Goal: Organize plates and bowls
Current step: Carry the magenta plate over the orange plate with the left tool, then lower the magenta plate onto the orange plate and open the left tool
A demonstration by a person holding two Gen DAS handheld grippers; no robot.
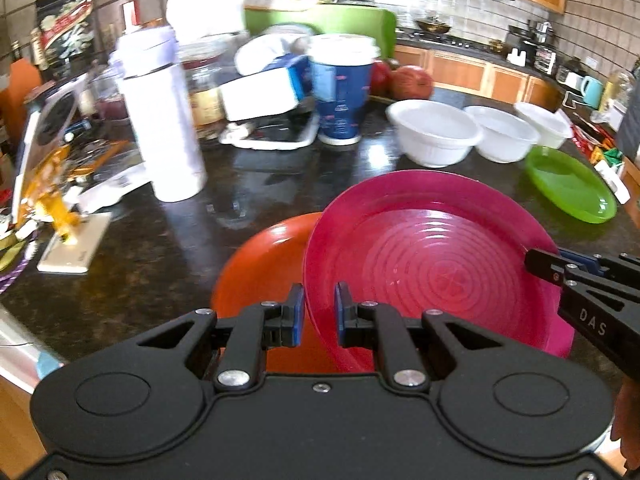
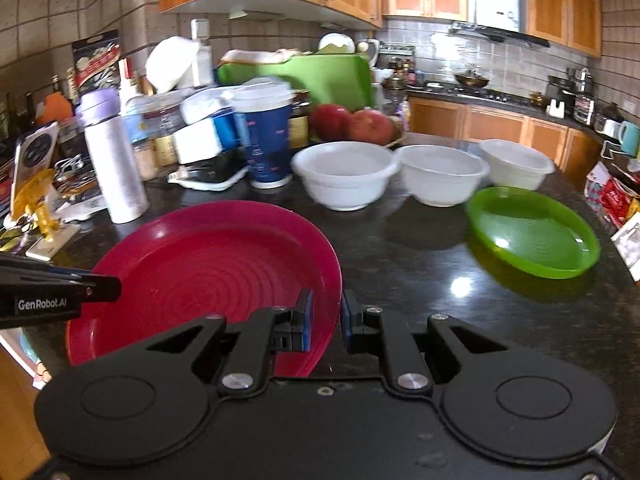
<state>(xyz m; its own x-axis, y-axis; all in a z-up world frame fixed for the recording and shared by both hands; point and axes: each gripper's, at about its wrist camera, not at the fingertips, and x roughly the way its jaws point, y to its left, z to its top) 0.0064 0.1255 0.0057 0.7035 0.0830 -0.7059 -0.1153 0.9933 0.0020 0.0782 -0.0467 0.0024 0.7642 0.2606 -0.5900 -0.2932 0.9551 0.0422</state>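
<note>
Pink plate [image 1: 432, 264] hangs above the orange plate [image 1: 260, 264], pinched at opposite rims by the left hand-held gripper [image 1: 318, 312] and right hand-held gripper [image 2: 326, 326]. Uneven pull risks slipping onto the surface [image 2: 420, 248].

A white insulated bottle [image 2: 114, 168] with a lilac cap is standing upright on the dark stone counter [image 2: 420, 256] at the left. Right of it, a blue paper cup [image 2: 268, 140] with a white lid is standing beside a white-and-blue carton [image 2: 204, 136] that is lying on a white tray [image 2: 208, 182]. Two red apples [image 2: 356, 122] are sitting farther back, in front of a green cutting board [image 2: 320, 76]. A phone on a yellow stand [image 2: 34, 176] is leaning at the far left. A teal mug [image 2: 630, 138] is standing far right.
</note>
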